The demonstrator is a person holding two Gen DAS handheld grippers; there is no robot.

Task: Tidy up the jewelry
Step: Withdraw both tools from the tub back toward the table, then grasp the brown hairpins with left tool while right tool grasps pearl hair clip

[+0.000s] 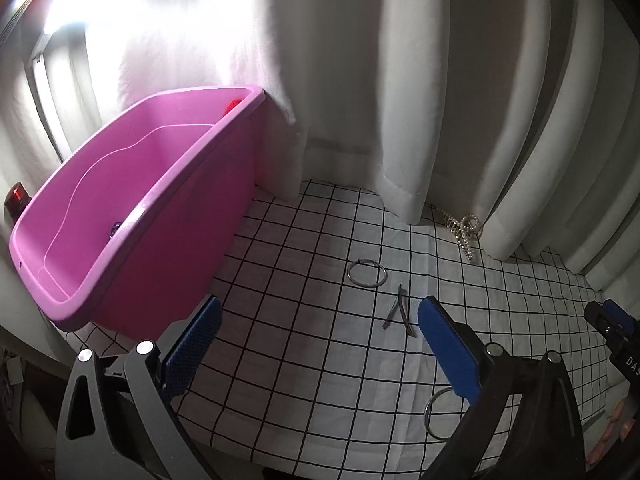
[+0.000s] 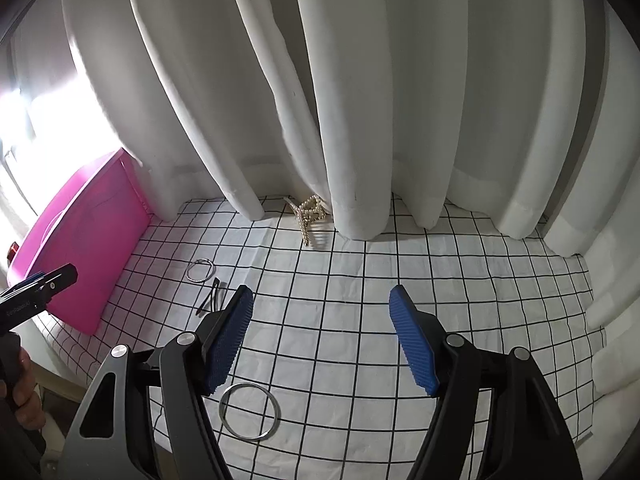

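Note:
A pink plastic bin (image 1: 132,216) stands at the left on the checked cloth (image 1: 304,344); it also shows in the right wrist view (image 2: 84,248). A small silver hoop (image 1: 367,274) (image 2: 200,271), a dark bent hairpin (image 1: 400,312) (image 2: 210,300), a pearl hair claw (image 1: 466,232) (image 2: 308,214) and a large silver bangle (image 1: 436,416) (image 2: 250,411) lie on the cloth. My left gripper (image 1: 320,320) is open and empty, beside the bin. My right gripper (image 2: 322,308) is open and empty, above the cloth, with the bangle below its left finger.
White curtains (image 2: 360,100) hang along the back and right edges of the cloth. A small red object (image 1: 18,196) sits behind the bin at the left. Something dark lies inside the bin (image 1: 116,226). The right gripper's tip shows in the left wrist view (image 1: 612,324).

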